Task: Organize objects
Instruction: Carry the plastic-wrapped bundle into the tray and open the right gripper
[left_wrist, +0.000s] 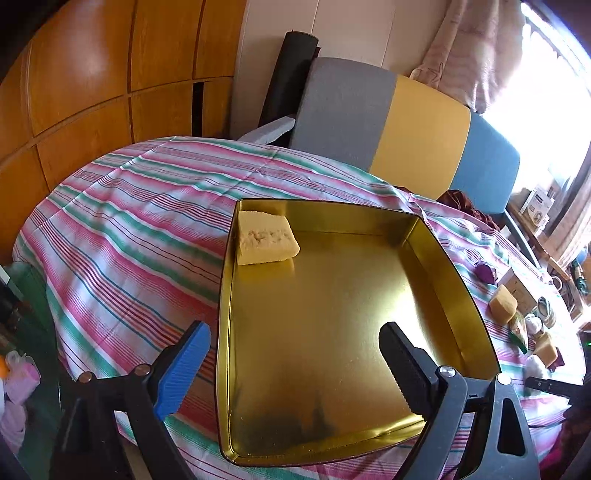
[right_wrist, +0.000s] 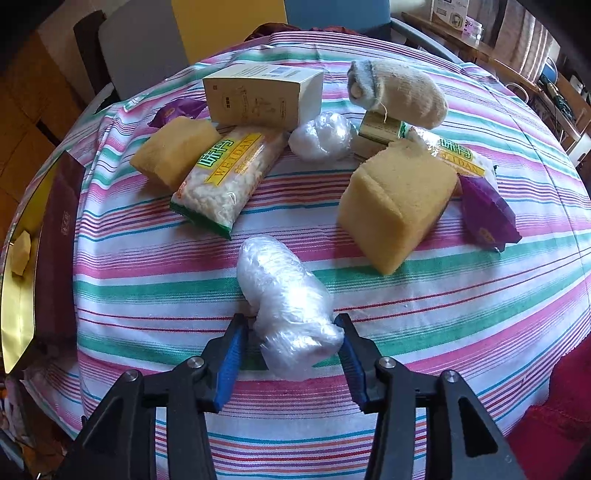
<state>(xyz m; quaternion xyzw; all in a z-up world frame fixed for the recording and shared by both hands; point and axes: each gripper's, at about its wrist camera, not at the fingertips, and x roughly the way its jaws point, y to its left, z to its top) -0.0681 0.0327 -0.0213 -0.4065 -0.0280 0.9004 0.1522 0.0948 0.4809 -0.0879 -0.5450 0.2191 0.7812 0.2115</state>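
A gold tin tray (left_wrist: 458, 266) lies on the striped tablecloth, with one yellow sponge (left_wrist: 264, 240) in its far left corner. My left gripper (left_wrist: 295, 365) hangs open and empty over the tray's near end, its blue pad outside the left wall. My right gripper (right_wrist: 291, 352) points down at a plastic-wrapped bundle (right_wrist: 288, 302) that lies on the cloth between its fingers. The right pad touches the wrap, and a thin gap shows at the left pad. Beyond it lie a big sponge (right_wrist: 395, 206), a smaller sponge (right_wrist: 173, 151) and a snack packet (right_wrist: 225, 173).
Farther back are a white carton (right_wrist: 258, 96), a rolled sock (right_wrist: 399, 92), a plastic ball (right_wrist: 321, 138), a second snack packet (right_wrist: 461, 158) and purple wrappers (right_wrist: 484, 214). The tray's wall (right_wrist: 55, 240) is at the left. A chair back (left_wrist: 388, 122) stands behind the table.
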